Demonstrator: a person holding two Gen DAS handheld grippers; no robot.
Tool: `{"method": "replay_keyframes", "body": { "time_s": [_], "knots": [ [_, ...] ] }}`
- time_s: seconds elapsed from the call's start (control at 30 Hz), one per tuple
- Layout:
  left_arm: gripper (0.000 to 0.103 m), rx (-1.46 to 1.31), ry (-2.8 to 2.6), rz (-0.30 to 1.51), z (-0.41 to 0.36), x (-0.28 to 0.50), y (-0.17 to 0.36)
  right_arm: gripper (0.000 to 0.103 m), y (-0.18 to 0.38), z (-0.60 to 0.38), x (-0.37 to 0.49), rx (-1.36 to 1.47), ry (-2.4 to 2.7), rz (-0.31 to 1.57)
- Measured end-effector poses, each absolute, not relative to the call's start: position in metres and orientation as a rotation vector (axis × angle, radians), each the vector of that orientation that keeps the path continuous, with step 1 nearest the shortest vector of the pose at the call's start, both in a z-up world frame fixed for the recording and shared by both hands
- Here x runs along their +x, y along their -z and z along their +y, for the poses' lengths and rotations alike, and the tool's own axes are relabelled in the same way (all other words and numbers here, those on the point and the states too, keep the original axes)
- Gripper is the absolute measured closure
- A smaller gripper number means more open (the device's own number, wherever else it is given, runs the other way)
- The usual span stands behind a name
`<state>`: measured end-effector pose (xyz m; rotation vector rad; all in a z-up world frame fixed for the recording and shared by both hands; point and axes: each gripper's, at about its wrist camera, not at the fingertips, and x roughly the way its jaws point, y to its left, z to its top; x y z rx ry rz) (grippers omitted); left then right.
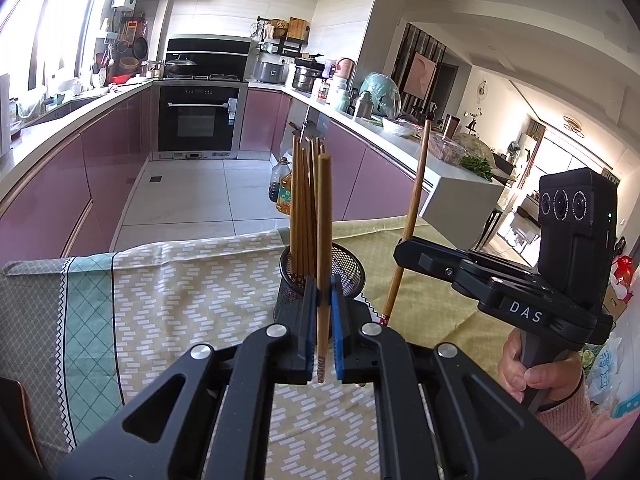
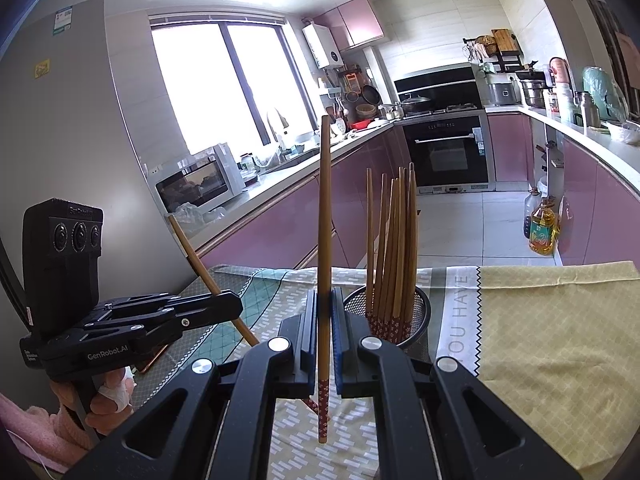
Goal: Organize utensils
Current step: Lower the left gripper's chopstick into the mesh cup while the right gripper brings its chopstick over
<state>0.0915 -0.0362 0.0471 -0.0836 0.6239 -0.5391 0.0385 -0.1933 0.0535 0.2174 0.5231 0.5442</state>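
A black mesh cup (image 1: 348, 270) (image 2: 420, 312) stands on the tablecloth and holds several wooden chopsticks (image 1: 304, 200) (image 2: 394, 248) upright. My left gripper (image 1: 323, 292) is shut on one chopstick (image 1: 323, 240), held upright just in front of the cup. My right gripper (image 2: 325, 300) is shut on another chopstick (image 2: 325, 220), held upright left of the cup. Each gripper shows in the other's view: the right one (image 1: 404, 250) with its tilted chopstick (image 1: 414, 200), the left one (image 2: 230, 302) with its tilted chopstick (image 2: 200, 260).
The patterned tablecloth (image 1: 180, 288) (image 2: 540, 320) covers the table. A brown object (image 2: 150, 356) lies at the table's left. Beyond the table edge are the kitchen floor, an oil bottle (image 1: 285, 192) (image 2: 542, 228), pink cabinets and a white counter (image 1: 460, 188).
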Motion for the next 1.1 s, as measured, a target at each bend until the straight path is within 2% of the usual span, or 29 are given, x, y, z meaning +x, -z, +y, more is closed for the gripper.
{"method": "replay_keyframes", "body": {
  "time_s": [1.1],
  "knots": [
    [0.096,-0.071,0.564,0.561,-0.034,0.09,-0.074,0.097,-0.072,-0.196,0.044,0.203,-0.538,0.467]
  ]
}}
